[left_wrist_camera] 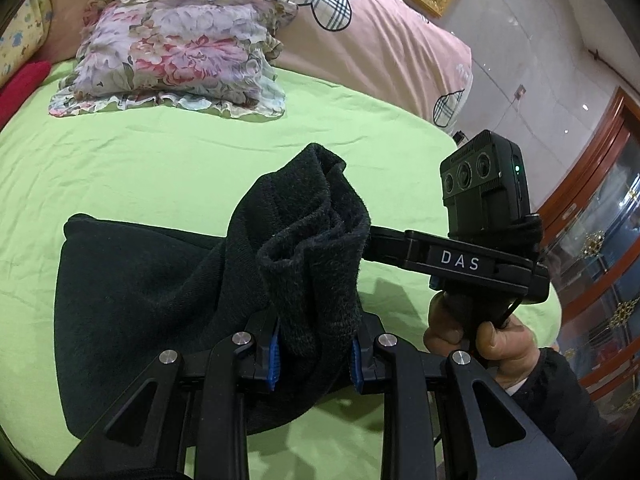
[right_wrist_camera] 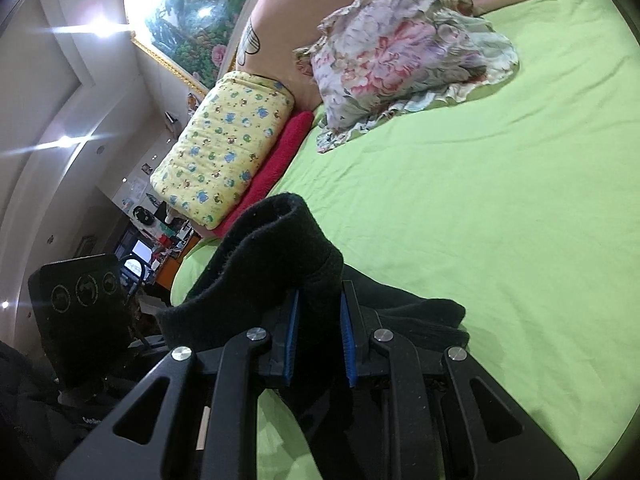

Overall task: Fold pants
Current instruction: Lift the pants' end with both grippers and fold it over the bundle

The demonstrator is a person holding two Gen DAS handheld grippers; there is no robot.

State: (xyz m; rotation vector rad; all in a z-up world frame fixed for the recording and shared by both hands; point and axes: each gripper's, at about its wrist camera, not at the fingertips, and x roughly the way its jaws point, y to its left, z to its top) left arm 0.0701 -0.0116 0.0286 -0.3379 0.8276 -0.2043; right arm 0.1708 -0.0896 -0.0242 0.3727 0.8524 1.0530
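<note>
Black fleece pants [left_wrist_camera: 152, 292] lie partly on the green bed sheet [left_wrist_camera: 160, 160]. My left gripper [left_wrist_camera: 314, 354] is shut on a bunched edge of the pants, lifted above the sheet. My right gripper [right_wrist_camera: 319, 342] is shut on another thick edge of the pants [right_wrist_camera: 276, 256] and holds it raised. The right gripper's body [left_wrist_camera: 476, 256] shows in the left wrist view, to the right of the lifted cloth, its fingers hidden by the fabric. The rest of the pants hangs down to the sheet between the two grippers.
A floral pillow [left_wrist_camera: 176, 52] lies at the head of the bed against a pink headboard cover [left_wrist_camera: 360, 32]. A yellow patterned cushion [right_wrist_camera: 224, 140] and red cloth [right_wrist_camera: 280, 152] sit at the bed's far side. A wooden cabinet [left_wrist_camera: 600, 240] stands beside the bed.
</note>
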